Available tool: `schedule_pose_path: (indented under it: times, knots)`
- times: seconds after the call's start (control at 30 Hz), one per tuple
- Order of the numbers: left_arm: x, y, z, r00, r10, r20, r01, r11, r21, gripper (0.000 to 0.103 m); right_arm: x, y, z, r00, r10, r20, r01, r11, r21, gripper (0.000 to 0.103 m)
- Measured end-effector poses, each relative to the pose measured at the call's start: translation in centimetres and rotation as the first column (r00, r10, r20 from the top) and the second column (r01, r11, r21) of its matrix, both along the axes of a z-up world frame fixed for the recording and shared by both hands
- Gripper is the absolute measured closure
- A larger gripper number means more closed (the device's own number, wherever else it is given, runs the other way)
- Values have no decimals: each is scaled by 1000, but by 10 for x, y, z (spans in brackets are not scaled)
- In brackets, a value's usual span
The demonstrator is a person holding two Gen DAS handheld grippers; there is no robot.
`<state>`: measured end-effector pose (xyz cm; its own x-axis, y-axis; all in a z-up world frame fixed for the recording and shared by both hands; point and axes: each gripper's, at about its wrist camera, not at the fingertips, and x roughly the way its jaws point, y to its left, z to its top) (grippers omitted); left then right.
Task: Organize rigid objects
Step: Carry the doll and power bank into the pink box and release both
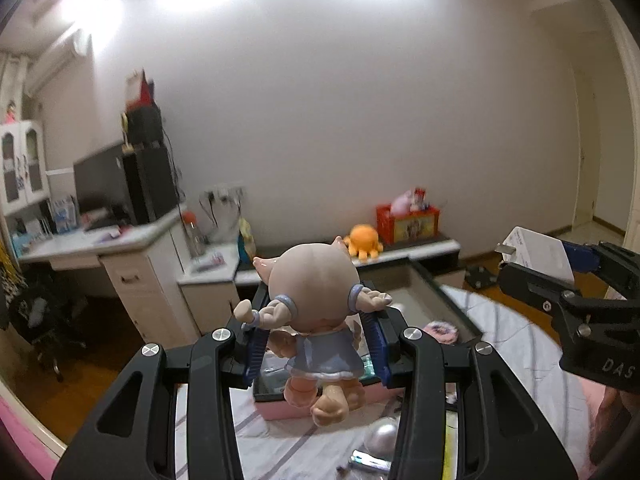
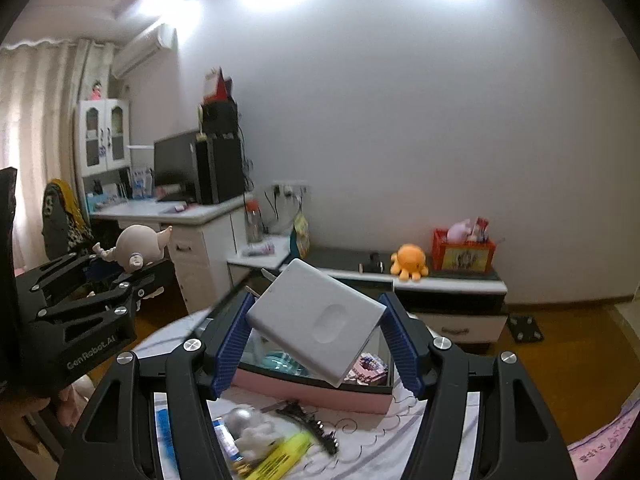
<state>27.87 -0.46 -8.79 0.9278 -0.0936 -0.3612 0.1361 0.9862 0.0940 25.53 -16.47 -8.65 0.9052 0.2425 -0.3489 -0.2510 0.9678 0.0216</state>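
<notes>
Nearest the lenses, left gripper (image 1: 316, 344) clamped on a big-headed doll figure (image 1: 312, 280), seen from behind, held upright in the air; right gripper (image 2: 316, 344) clamped on a tilted white plug adapter (image 2: 316, 320), its prongs toward upper left. Just beyond and below both, a pink open box (image 2: 312, 394) on the pale bedcover (image 1: 520, 344), small clutter like a yellow highlighter (image 2: 280, 456) in front. Farther off, an orange octopus toy (image 2: 409, 262) on a low cabinet (image 2: 452, 286) by the wall.

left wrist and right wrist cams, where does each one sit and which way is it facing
Left wrist: on the left gripper, facing the wall over a pink tray; its fingers clamp a doll; right gripper at right.
Right wrist: on the right gripper, same way; clamps a white charger; left gripper at left.
Shared: tray, orange octopus, both grippers.
</notes>
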Motion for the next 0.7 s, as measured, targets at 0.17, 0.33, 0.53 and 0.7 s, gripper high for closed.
schedule_pose_path:
  times: [0.17,0.33,0.53,0.7]
  knots:
    - [66,-2,-33,992,3,-129,0,1000,23,60,61,3,-40,992,4,-129,-8,999,-32,37]
    - [102,-6,-61,976,-6,-219,17,999,45,60,103,6,-77,972,3,-236,-16,998,-54,37]
    - [124,-5,-83,958,15,-286,3,998,61,59,122,7,-104,954,-4,-300,-21,996,-82,37]
    - [119,-1,-79,967,23,-254,-11,999,50,38,120,3,-108,951,-4,-310,-17,998,-65,37]
